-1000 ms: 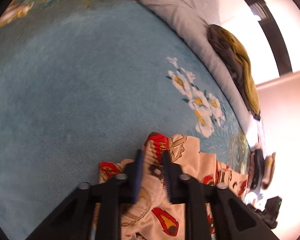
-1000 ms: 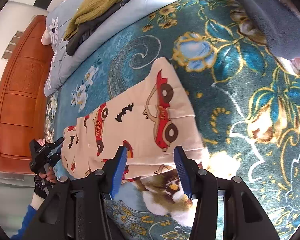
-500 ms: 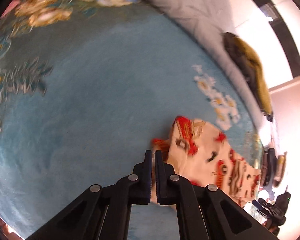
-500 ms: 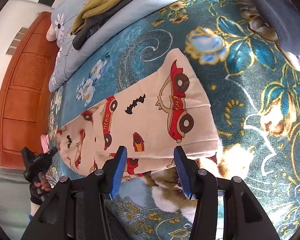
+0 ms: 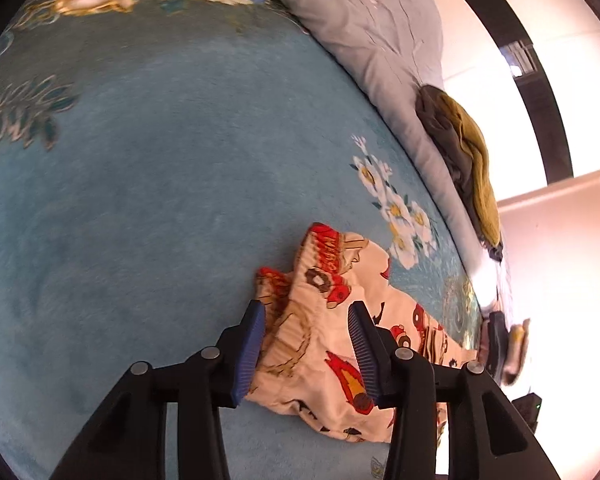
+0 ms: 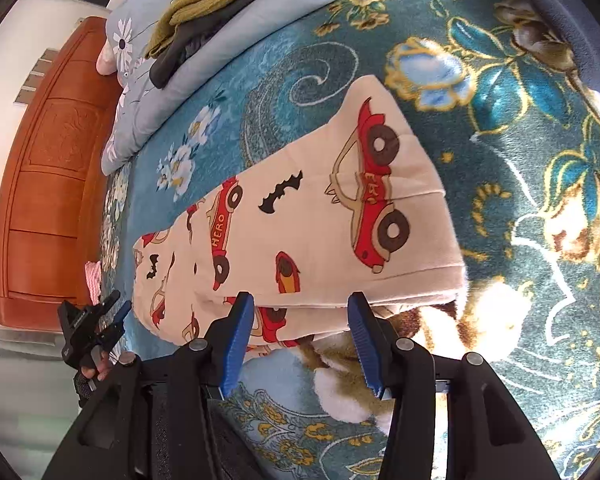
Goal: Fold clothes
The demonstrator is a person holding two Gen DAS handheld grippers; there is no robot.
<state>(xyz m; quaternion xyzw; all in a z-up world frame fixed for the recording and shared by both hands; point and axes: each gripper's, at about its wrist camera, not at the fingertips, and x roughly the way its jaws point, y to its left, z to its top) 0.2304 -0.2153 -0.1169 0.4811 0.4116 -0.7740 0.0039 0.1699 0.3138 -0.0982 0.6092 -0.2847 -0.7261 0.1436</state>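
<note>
The cream pants (image 6: 300, 224) with red cars and black bats are lying folded lengthwise into one long strip on the teal flowered blanket (image 6: 520, 184) that is covering the bed. In the right wrist view the strip's long axis is running from the hem end at upper right, near the blue flower, down to the waist end at lower left.

The left gripper (image 5: 308, 344) is working at that waist end. Its jaws have just been opening, and they are now standing apart with the bunched waistband (image 5: 320, 256) lying loose between and just ahead of them; the pads are not pressing the cloth. Seen from the right wrist, that same tool is sitting small at the lower left, just beside the strip's far end.

The right gripper (image 6: 300, 336) is hanging open over the near long edge of the strip, closer to the hem half, with nothing pinched. The cloth edge is lying just ahead of its fingertips (image 6: 240, 332).

Judging from this layout, the next fold probably runs along the long axis, one end carried over toward the other. Each hand is nearer its own end, so the left would take the waist and the right the hem.

Farther out, a grey flowered quilt (image 5: 380, 40) is lying along the blanket's edge with a pile of olive and dark clothes (image 5: 468, 160) on it, and a wooden headboard (image 6: 44, 184) is standing beyond.
</note>
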